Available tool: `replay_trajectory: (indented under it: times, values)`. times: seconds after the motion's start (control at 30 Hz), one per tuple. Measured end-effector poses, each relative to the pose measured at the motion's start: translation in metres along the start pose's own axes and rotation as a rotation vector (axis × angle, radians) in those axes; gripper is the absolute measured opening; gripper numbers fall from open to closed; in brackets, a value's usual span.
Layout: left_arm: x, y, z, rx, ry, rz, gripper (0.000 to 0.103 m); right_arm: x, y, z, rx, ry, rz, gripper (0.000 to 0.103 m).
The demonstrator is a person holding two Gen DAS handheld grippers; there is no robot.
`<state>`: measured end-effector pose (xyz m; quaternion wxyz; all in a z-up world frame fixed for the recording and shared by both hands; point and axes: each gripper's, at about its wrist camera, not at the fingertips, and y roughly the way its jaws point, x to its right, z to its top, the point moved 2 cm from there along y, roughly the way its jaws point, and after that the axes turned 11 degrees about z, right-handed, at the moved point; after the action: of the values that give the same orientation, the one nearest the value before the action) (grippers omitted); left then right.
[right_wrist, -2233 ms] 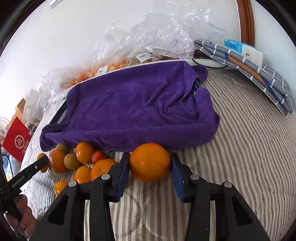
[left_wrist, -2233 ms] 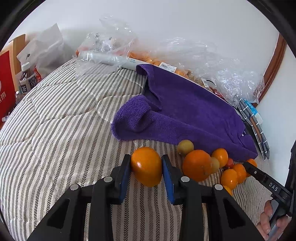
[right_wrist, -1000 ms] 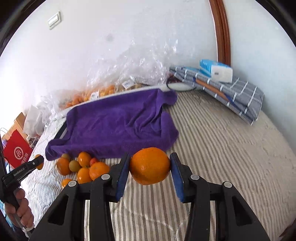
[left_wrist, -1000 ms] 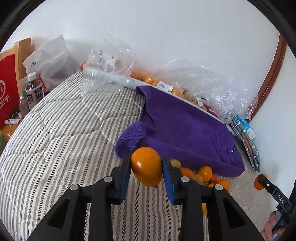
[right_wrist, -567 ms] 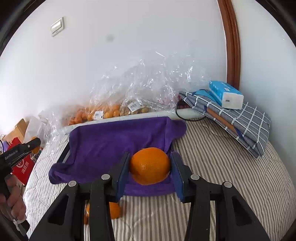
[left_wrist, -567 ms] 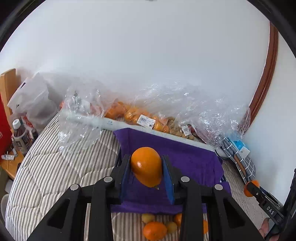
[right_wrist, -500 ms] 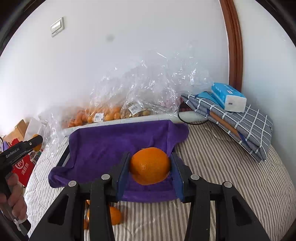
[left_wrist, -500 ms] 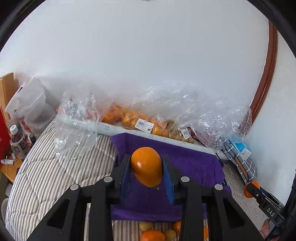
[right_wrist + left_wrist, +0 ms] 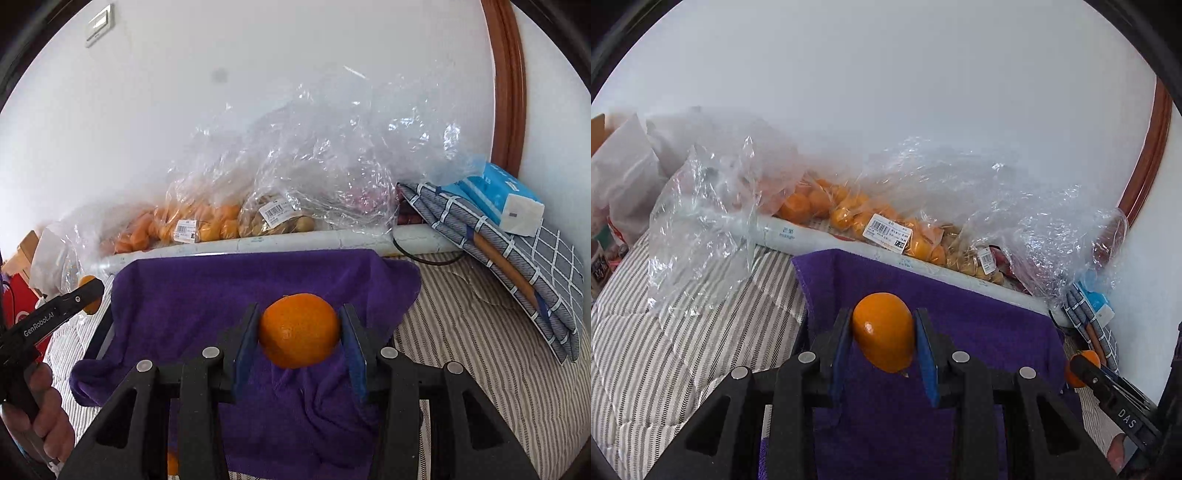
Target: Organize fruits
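Both gripped fruits now hang above the purple terry towel (image 9: 207, 295): left gripper (image 9: 884, 341) clamps a smooth orange oval fruit (image 9: 884, 332), right gripper (image 9: 299, 332) a round dimpled orange (image 9: 299, 330), ready for placing.

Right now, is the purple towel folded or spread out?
Spread out. The purple towel lies open and rumpled across the bed, draping a dark frame.

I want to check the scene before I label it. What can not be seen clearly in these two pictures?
- Left view: what the towel covers.
- Right view: the loose fruit, nearly hidden by the right hand-held gripper.
- Both views: the label print, too small.
- Right view: the bags' contents, blurred by plastic.
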<state>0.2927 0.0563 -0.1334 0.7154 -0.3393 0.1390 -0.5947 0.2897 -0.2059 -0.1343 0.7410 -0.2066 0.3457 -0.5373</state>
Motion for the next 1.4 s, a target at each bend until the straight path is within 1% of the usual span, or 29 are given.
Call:
replay_trajectory:
  times: [0.1,0.27,0.3,0.47,0.6,0.7,0.83,0.9,0.93,0.97,1.07,1.2,1.3,1.4]
  values:
    - [0.000,0.009,-0.005,-0.007,0.025,0.027,0.031,0.003,0.014,-0.008,-0.018,-0.012,-0.012,0.043]
    - [0.002,0.024,-0.012,-0.061,0.032,0.023,0.031,0.012,0.036,-0.019,-0.079,-0.019,-0.025,0.043]
    - [0.003,0.025,-0.013,-0.064,0.034,0.019,0.031,0.014,0.039,-0.021,-0.085,-0.021,-0.027,0.043]
    - [0.013,0.028,-0.017,-0.062,0.097,0.050,0.031,0.025,0.046,-0.026,-0.102,0.020,-0.012,0.043]
    - [0.016,0.034,-0.022,-0.091,0.107,0.036,0.031,0.025,0.047,-0.027,-0.092,0.022,-0.009,0.043]
    - [0.019,0.038,-0.025,-0.106,0.122,0.044,0.031,0.022,0.046,-0.027,-0.090,0.005,-0.016,0.043]
    - [0.019,0.041,-0.027,-0.116,0.128,0.055,0.031,0.020,0.043,-0.026,-0.087,0.011,-0.001,0.044]
    - [0.020,0.042,-0.026,-0.116,0.139,0.057,0.031,0.020,0.040,-0.025,-0.068,0.012,0.001,0.044]
    - [0.020,0.042,-0.026,-0.116,0.141,0.062,0.032,0.019,0.038,-0.025,-0.054,0.010,-0.004,0.049]
    - [0.020,0.042,-0.026,-0.116,0.143,0.063,0.032,0.018,0.035,-0.024,-0.043,0.008,-0.002,0.055]
    - [0.021,0.045,-0.027,-0.114,0.160,0.073,0.032,0.015,0.025,-0.023,-0.010,0.002,0.006,0.063]
    - [0.022,0.044,-0.026,-0.100,0.171,0.080,0.032,0.012,0.018,-0.021,0.022,-0.007,-0.008,0.065]
    - [0.021,0.041,-0.024,-0.089,0.158,0.071,0.041,0.011,0.017,-0.023,0.015,-0.011,-0.007,0.065]
    - [0.020,0.032,-0.021,-0.046,0.149,0.065,0.044,0.008,0.013,-0.022,0.019,-0.016,-0.001,0.065]
